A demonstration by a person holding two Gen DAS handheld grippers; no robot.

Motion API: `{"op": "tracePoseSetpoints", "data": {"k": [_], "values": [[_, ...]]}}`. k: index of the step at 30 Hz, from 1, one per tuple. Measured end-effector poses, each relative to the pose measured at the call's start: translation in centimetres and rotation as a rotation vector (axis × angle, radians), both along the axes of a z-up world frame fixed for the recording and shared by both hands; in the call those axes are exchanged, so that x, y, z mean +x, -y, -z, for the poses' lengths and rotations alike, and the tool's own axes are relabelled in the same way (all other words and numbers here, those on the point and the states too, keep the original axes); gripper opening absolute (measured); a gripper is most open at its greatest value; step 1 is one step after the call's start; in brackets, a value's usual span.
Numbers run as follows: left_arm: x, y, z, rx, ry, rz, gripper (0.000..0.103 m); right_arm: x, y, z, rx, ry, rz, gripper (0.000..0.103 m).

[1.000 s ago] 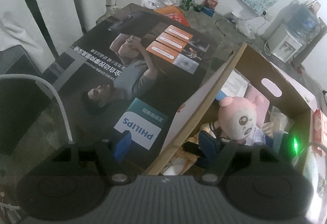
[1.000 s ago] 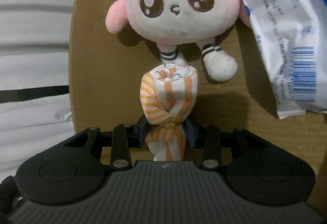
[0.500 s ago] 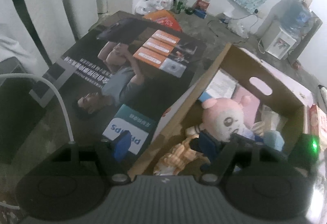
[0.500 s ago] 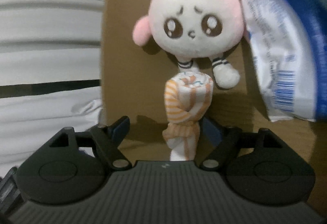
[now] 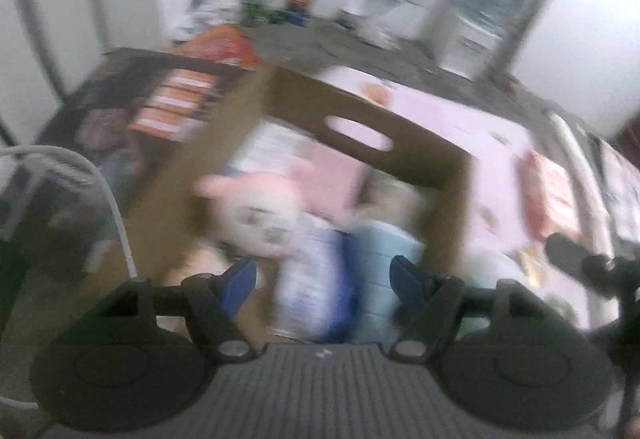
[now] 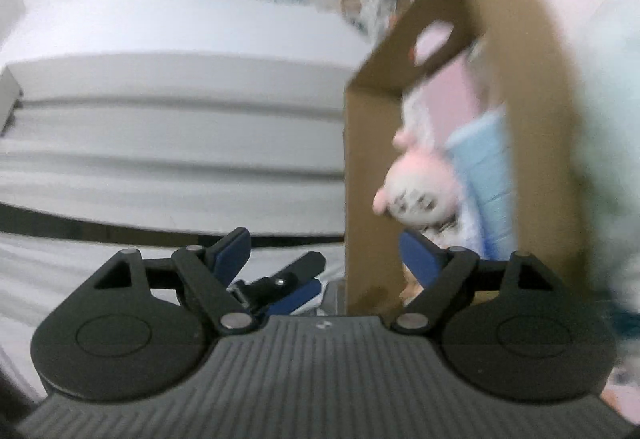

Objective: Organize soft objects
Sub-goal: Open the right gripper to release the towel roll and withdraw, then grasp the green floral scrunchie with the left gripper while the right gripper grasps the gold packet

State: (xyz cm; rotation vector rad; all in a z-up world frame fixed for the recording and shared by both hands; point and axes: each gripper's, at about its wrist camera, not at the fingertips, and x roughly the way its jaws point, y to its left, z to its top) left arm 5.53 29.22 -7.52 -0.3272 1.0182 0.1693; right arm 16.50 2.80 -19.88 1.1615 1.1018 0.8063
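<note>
Both views are motion-blurred. A brown cardboard box (image 5: pixel 376 119) with a handle slot holds a pink-and-white plush doll (image 5: pixel 256 211), a white-and-blue packet (image 5: pixel 316 279) and a light blue pack (image 5: pixel 384 259). My left gripper (image 5: pixel 324 279) is open and empty, above the box's near side. My right gripper (image 6: pixel 324 259) is open and empty, drawn back outside the box (image 6: pixel 400 111); the doll (image 6: pixel 416 191) lies inside. A bit of the orange-striped sock (image 6: pixel 412 287) shows by the right finger. The left gripper's fingers (image 6: pixel 288 279) show low in the right wrist view.
A dark printed poster (image 5: pixel 160 107) lies left of the box. A water dispenser (image 5: pixel 480 23) stands at the back right. A pink sheet (image 5: pixel 500 167) with small items lies right of the box. White bedding (image 6: pixel 160 159) fills the left of the right wrist view.
My right gripper opened, let go of the orange-striped sock in the box and pulled back out. My left gripper swung right to over the box.
</note>
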Motion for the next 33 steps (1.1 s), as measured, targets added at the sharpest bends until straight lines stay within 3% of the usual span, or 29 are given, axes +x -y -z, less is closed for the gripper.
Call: {"op": "tracePoseSetpoints", "data": {"k": [7, 9, 11, 15, 19, 22, 28, 33], "values": [[3.8, 13.5, 1.9, -0.057, -0.023, 0.269, 0.075, -1.2, 16.6, -0.5, -0.143, -0.016, 0.222, 0.082], [5.0, 18.0, 2.7, -0.062, -0.036, 0.377, 0.08, -1.5, 20.9, -0.2, -0.191, -0.04, 0.29, 0.082], [6.3, 22.0, 3.7, -0.073, -0.055, 0.482, 0.081, -1.4, 24.0, 0.4, -0.235, -0.067, 0.338, 0.082], [8.8, 27.9, 6.1, -0.077, -0.101, 0.593, 0.084, -1.0, 28.4, 2.6, -0.244, -0.108, 0.394, 0.082], [10.9, 31.8, 8.9, 0.001, -0.157, 0.622, 0.084, 0.6, 29.4, 4.3, -0.27, -0.092, 0.361, 0.082], [11.8, 33.4, 10.5, 0.055, -0.201, 0.622, 0.077, 2.4, 31.6, 4.7, -0.293, -0.067, 0.303, 0.082], [12.1, 33.1, 11.5, 0.07, -0.231, 0.577, 0.05, 7.8, 31.1, 5.0, -0.356, -0.021, 0.154, 0.082], [11.9, 32.8, 11.1, 0.079, -0.212, 0.544, 0.025, 12.0, 27.3, 6.6, -0.42, -0.009, 0.021, 0.082]]}}
